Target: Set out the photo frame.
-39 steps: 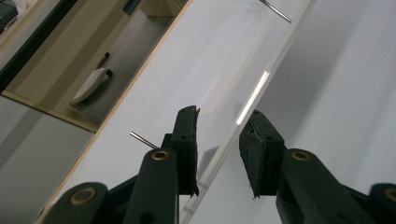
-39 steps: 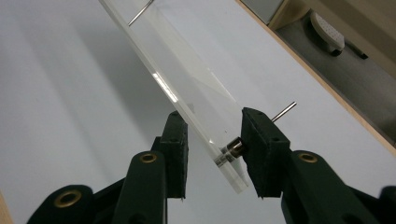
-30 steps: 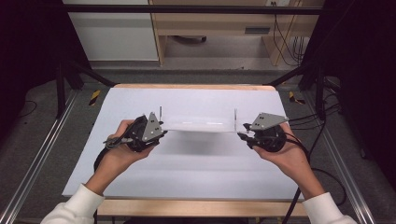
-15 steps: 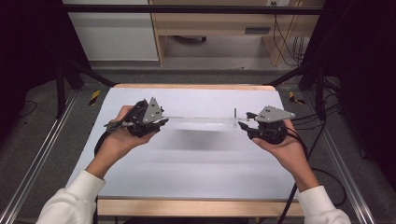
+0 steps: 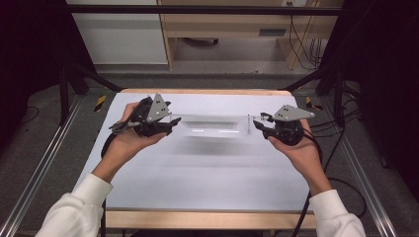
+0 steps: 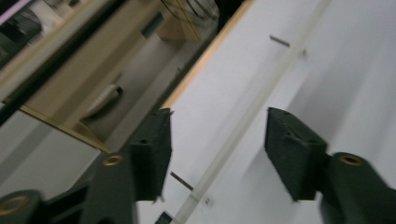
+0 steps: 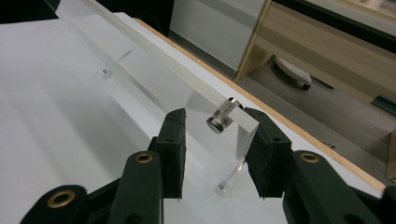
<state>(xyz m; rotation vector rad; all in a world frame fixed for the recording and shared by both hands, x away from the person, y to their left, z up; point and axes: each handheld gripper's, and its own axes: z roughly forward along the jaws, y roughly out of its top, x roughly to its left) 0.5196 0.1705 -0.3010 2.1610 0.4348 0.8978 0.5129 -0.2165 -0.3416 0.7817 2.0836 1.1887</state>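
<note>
A clear acrylic panel (image 5: 210, 126) with small metal standoffs hangs between my two grippers over the white table (image 5: 197, 182). My right gripper (image 5: 257, 123) is shut on its right end. In the right gripper view the jaws (image 7: 215, 116) have just been closing on the panel's corner, beside a silver standoff (image 7: 220, 119), and the panel's edge (image 7: 154, 51) runs away up and left. My left gripper (image 5: 175, 122) is at the panel's left end. Its jaws (image 6: 217, 116) have just been opening: the panel's thin edge (image 6: 243, 126) passes between the pads, touching neither.
The table has a wooden front edge (image 5: 207, 217) and metal rails (image 5: 44, 163) along both sides. Cables (image 5: 341, 182) trail off to the right. Beyond the far edge are floor and a wooden cabinet (image 5: 232, 29).
Both hands carried the panel a little toward the table's far side. The left gripper's jaws came apart from the panel's left end; the right gripper kept its hold.
</note>
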